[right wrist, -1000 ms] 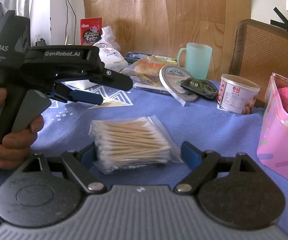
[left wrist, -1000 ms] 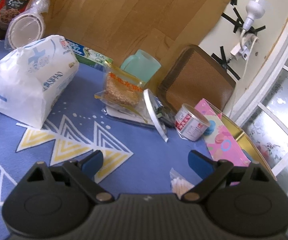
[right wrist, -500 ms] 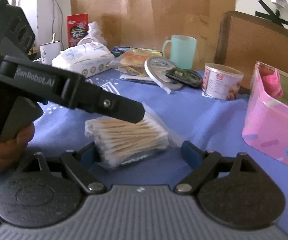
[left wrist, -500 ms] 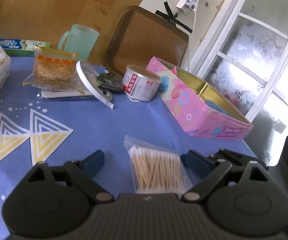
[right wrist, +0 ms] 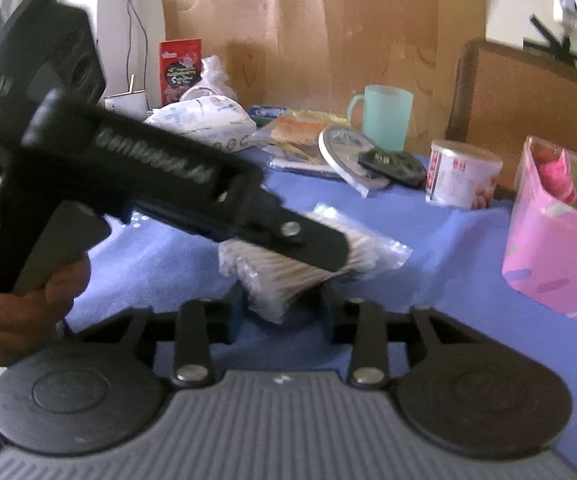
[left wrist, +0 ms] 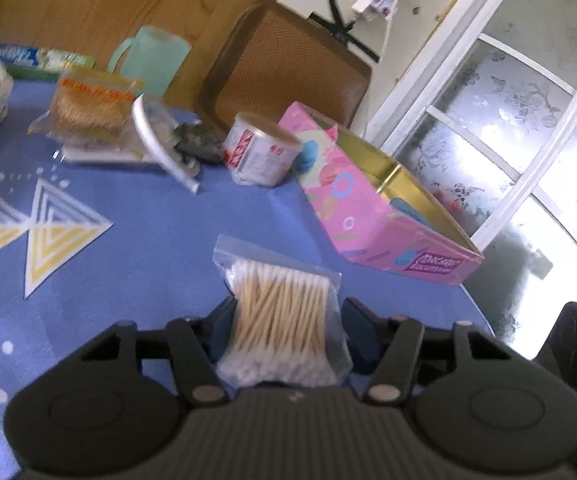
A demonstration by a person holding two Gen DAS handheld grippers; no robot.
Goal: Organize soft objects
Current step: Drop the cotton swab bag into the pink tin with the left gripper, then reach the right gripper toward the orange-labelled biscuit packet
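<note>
A clear bag of cotton swabs [left wrist: 282,312] lies on the blue cloth, just left of a pink box [left wrist: 372,216] that stands open. My left gripper [left wrist: 284,338] is shut on the bag, its blue pads pressed against both sides. In the right wrist view the left gripper's body crosses over the bag [right wrist: 288,276]. My right gripper [right wrist: 284,312] is also shut on the near end of the same bag. The pink box [right wrist: 556,248] holds a pink soft item [right wrist: 556,178].
A white tin [left wrist: 258,154], a round lid [left wrist: 160,140], a snack bag [left wrist: 88,110], a green mug [left wrist: 148,64] and a white tissue pack [right wrist: 200,122] stand at the back of the table. A brown chair [left wrist: 284,68] is behind it.
Both grippers have closed from open onto the bag of cotton swabs. The left gripper swung right from the tissue pack and came down over the bag.
</note>
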